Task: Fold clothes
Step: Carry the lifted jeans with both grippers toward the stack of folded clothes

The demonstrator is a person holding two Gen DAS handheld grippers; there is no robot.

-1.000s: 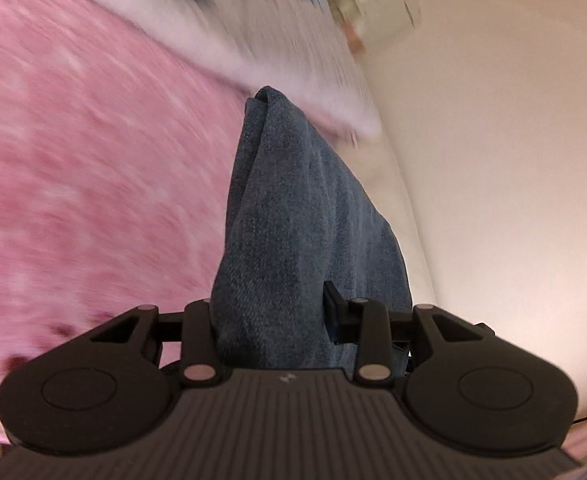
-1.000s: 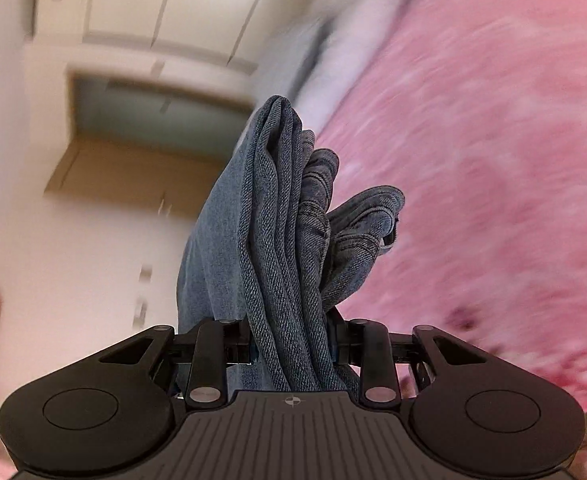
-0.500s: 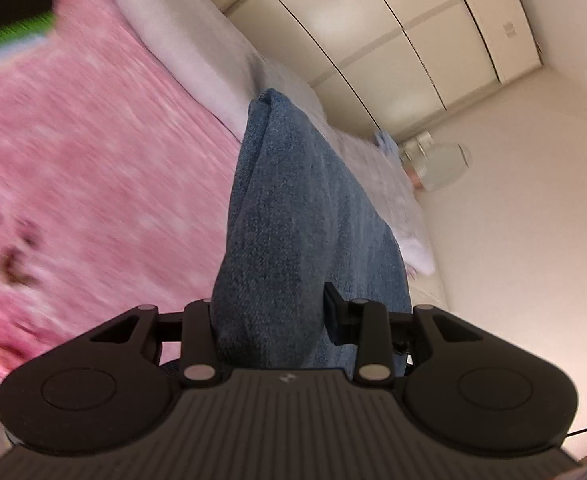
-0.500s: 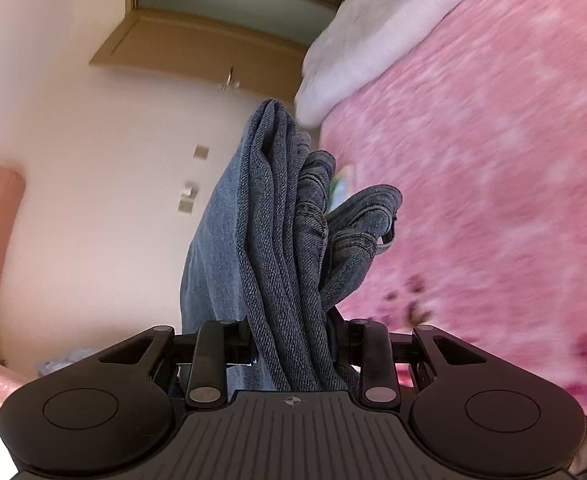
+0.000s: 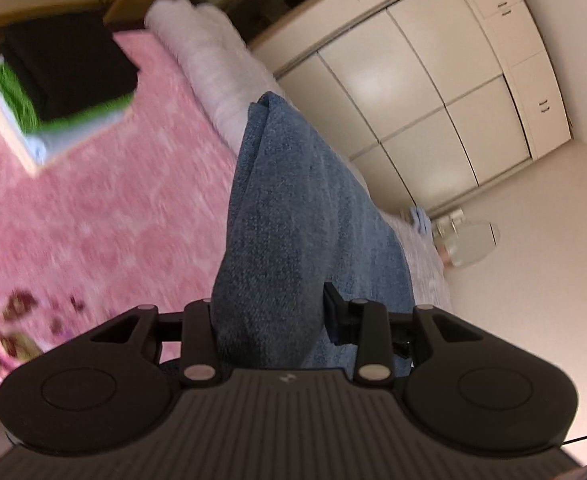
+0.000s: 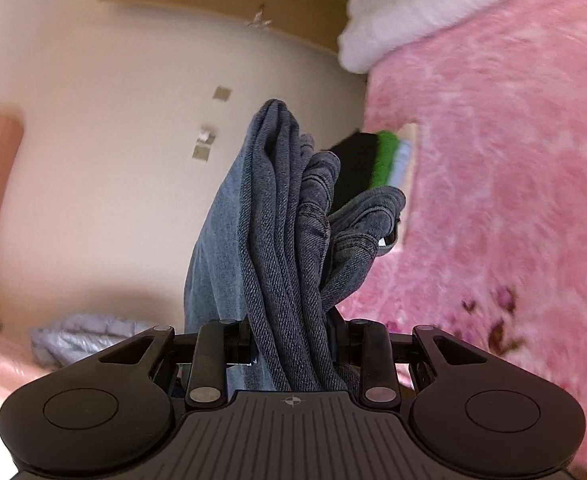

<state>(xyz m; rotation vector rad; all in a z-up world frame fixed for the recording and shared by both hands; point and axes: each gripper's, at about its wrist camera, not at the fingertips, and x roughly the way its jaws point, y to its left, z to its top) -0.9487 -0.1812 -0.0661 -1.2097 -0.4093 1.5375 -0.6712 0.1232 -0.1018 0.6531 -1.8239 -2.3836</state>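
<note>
- Between both pairs of fingers: the jeans (image 5: 293, 216) are off the bed, bunched and carried, their length running straight forward from each camera. In the right wrist view the jeans (image 6: 281, 232) show as several stacked folds with a hem or waistband curled to the right.
- Your left gripper (image 5: 269, 320) is pressed onto a smooth fold of denim; the cloth fills the gap between the fingers.
- Your right gripper (image 6: 289, 336) pinches a thicker bundle of layers, jaws likewise clamped on cloth.
- Key relation: the stack of folded clothes (image 5: 53, 80), black on top with green and pale layers under it, lies ahead and to the left of your left gripper. From your right gripper the same stack (image 6: 373, 160) sits just behind the jeans, slightly right of centre. I cannot tell which hand is nearer.
- The stack rests on the pink blanket (image 5: 93, 220), with white pillows (image 5: 205, 52) beyond it at the bed's far edge.
- Judgement: the jeans look folded and on their way to the stack; the coming move likely means swinging both grippers toward it and lowering together.
- Risk: the curled loose end on the right side may flop open on landing.
- Beyond the bed: cream wardrobe doors (image 5: 433, 92).
</note>
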